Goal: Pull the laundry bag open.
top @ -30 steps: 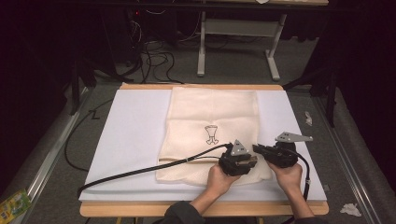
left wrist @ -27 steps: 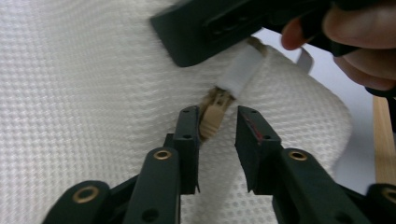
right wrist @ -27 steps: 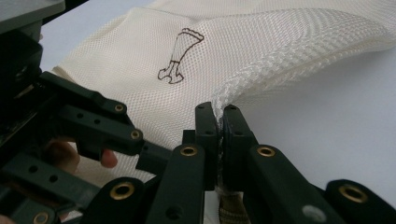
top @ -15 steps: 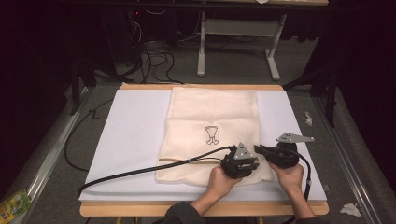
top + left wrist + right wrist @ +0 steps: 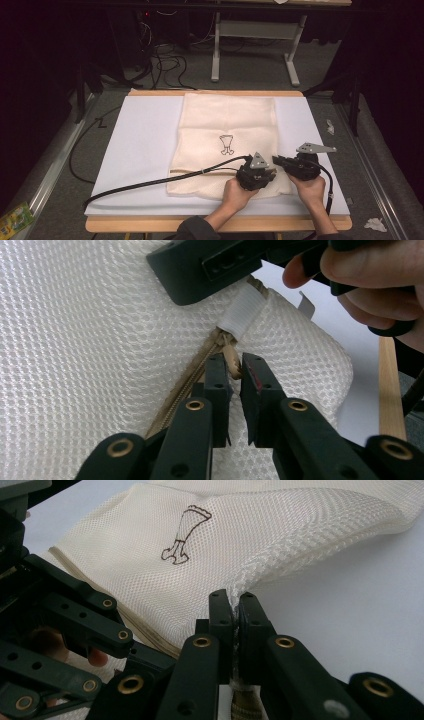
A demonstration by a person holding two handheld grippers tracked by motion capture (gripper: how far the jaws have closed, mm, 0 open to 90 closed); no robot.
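Both hands sit where they were near the front edge of the white mat [image 5: 140, 150]; only my left gripper [image 5: 235, 371] has changed, its jaws just closing in on the tan zipper pull [image 5: 231, 361], which sits between them with a sliver of gap on one side. Left gripper view alone gives the zipper [image 5: 187, 390] and white tab [image 5: 242, 312]. My right gripper [image 5: 234, 611] is clamped tight on the bag's seam edge. Its view shows the printed emblem [image 5: 184, 535] up close. High view: one mesh laundry bag [image 5: 227, 130], flat mid-mat, reaching the back edge. Count: one bag, one zipper, two grippers.
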